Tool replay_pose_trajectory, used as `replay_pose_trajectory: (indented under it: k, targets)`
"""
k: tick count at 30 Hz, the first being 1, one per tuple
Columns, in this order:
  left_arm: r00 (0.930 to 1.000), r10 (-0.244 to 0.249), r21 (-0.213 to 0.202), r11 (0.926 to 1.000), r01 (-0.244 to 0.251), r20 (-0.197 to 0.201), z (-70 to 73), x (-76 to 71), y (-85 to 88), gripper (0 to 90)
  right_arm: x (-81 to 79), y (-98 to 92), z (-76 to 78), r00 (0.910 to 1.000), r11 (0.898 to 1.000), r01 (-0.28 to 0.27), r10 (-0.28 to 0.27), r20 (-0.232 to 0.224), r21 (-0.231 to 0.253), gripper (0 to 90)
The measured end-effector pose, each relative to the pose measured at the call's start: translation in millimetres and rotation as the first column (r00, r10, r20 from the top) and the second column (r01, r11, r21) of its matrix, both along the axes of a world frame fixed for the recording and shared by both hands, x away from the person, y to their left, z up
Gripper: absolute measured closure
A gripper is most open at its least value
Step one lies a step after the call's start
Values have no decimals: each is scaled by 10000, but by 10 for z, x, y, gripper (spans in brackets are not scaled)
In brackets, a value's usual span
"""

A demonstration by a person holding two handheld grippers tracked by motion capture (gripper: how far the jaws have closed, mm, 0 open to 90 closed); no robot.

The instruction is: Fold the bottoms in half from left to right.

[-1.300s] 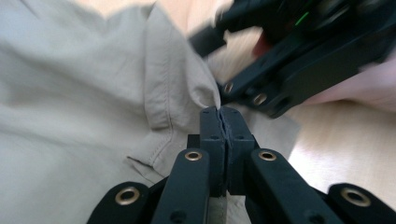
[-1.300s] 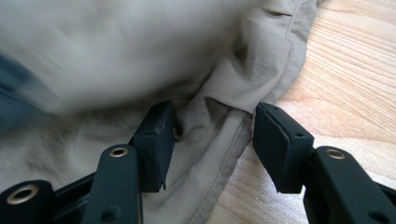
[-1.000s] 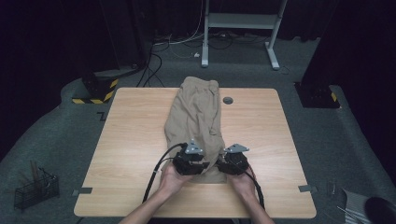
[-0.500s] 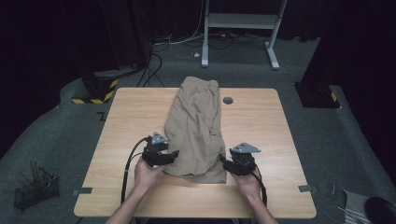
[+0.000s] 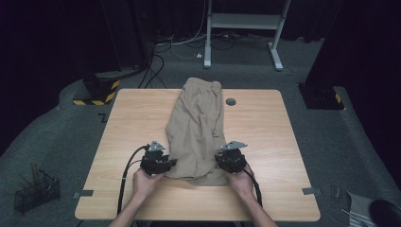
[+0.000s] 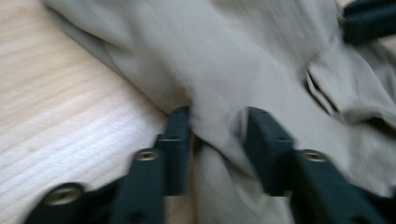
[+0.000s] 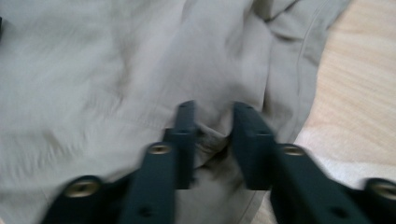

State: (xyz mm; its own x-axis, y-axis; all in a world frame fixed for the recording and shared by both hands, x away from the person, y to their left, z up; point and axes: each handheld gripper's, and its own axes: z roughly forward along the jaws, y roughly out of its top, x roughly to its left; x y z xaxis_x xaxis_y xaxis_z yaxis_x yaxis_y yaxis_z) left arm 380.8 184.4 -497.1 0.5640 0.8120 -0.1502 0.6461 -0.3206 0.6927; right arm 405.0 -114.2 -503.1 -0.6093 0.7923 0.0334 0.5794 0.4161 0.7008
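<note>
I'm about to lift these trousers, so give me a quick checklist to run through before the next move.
1. Left claw has cloth between its jaws: ok.
2. Right claw has cloth between its jaws: ok.
3. Jaws fully clamped: cannot tell, a gap shows on both.
4. Claws on opposite sides of the trousers' near end: ok.
5. Trousers lie on the table, far end at the far edge: ok.

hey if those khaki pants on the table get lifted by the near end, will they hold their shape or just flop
Probably flop: the pants lie flat and wrinkled, and cloth bunches between the left tool jaws. Likely light, since a small pinch at the right tool gathers them. On the smooth table they may drag.
</note>
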Motion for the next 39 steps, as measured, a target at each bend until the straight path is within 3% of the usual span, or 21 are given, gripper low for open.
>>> replay_pose_trajectory:
  k: [2, 4, 7, 10, 13, 15, 18, 23, 26, 28, 32, 35, 37, 39]
  targets:
    - [9998, -196, -4, 9998, 196, 3, 3, -13, -9, 790, -11, -30, 0, 9999, 9999, -142, 142, 44, -69, 885]
    - [9997, -199, 167, 9997, 196, 140, 30, -43, -18, 851, -19, -66, 18, 9998, 9997, -212, 212, 61, -85, 894]
    - [9985, -223, 663, 9976, 190, 500, 92, -137, -24, 860, -61, -127, 98, 9988, 9997, -235, 238, 434, -78, 896]
    - [9972, -322, 840, 9961, 264, 681, 144, -255, -37, 855, -128, -203, 218, 9946, 9996, -196, 174, 1022, 207, 894]
    - [9965, -546, 1104, 9928, 474, 638, 153, -318, -74, 786, -138, -231, 213, 9934, 9996, -110, 139, 1134, -261, 889]
    - [9974, -366, 868, 9957, 312, 625, 162, -314, -37, 697, -104, -276, 125, 9969, 9992, 43, -11, 782, -395, 883]
    - [9976, 294, 646, 9973, -335, 634, 177, -238, 70, 583, -110, -338, 42, 9984, 9991, 281, -265, 508, -304, 850]
    - [9942, 1008, 189, 9947, -1015, 385, 146, -91, 206, 512, -169, -323, 154, 9953, 9998, 209, -201, 951, -74, 755]
    - [9907, 1346, -178, 9908, -1342, 214, 123, -22, 293, 496, -206, -211, 285, 9908, 9995, -258, 235, 1335, 154, 735]
    - [9884, 1489, -141, 9888, -1485, 292, 129, -17, 331, 495, -218, -100, 318, 9888, 9981, -583, 549, 1385, 208, 726]
    - [9834, 1797, 109, 9836, -1800, 239, 113, 13, 413, 483, -162, 138, 250, 9873, 9944, -1059, 1056, 1188, -41, 673]
    - [9799, 1987, 562, 9783, -1995, 190, 76, 87, 427, 464, -71, 268, 140, 9911, 9933, -1154, 1155, 662, -59, 602]
    - [9813, 1915, 419, 9805, -1922, 186, 43, 169, 409, 448, -26, 325, 69, 9923, 9929, -1179, 1184, 370, -156, 577]
    - [9817, 1902, -28, 9817, -1902, 43, -5, 267, 384, 432, 13, 349, -1, 9930, 9926, -1175, 1179, 99, -307, 591]
